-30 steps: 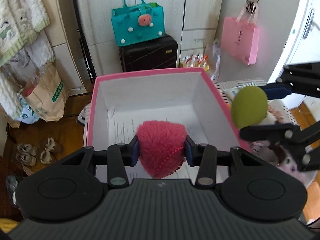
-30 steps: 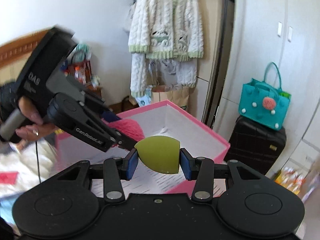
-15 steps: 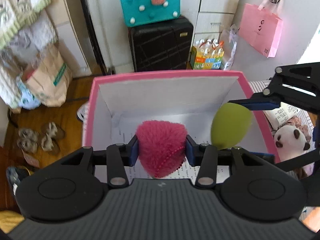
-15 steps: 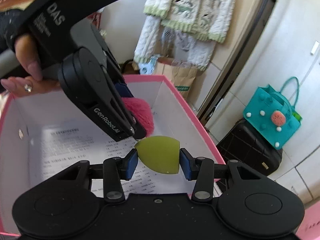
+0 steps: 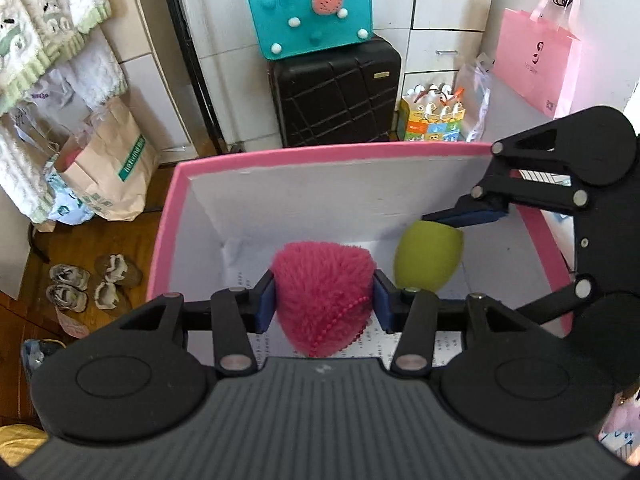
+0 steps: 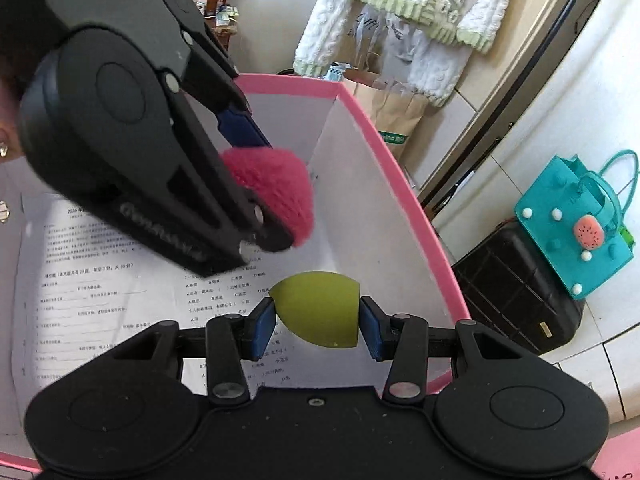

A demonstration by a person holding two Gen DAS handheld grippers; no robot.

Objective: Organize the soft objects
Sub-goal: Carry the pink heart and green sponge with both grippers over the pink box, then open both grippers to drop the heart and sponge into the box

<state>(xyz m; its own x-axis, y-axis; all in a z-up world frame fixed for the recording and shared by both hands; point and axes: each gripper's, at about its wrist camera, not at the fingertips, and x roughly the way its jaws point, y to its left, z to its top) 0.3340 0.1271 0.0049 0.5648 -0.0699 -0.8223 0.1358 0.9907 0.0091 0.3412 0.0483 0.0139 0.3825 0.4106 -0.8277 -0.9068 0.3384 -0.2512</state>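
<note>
My left gripper [image 5: 324,304] is shut on a fluffy pink pom-pom [image 5: 322,286] with a bead string, held inside the pink-rimmed box [image 5: 320,150] above its paper-lined floor. My right gripper [image 6: 318,318] is shut on an olive-green sponge [image 6: 320,312], also inside the box [image 6: 404,184], near its right wall. In the left wrist view the green sponge [image 5: 428,258] sits just right of the pom-pom, pinched by the right gripper's blue pads [image 5: 470,216]. In the right wrist view the pom-pom [image 6: 272,192] hangs ahead and to the left of the sponge.
A printed sheet [image 6: 100,280] lines the box floor. Beyond the box stand a black suitcase [image 5: 336,88] with a teal bag [image 5: 312,12], a pink bag [image 5: 536,68], paper bags [image 5: 108,164] and slippers [image 5: 92,280] on the wood floor.
Both grippers have moved forward and down into the box, each still holding its object. The green sponge has moved from above the box's right rim to deep inside, close beside the pom-pom.
</note>
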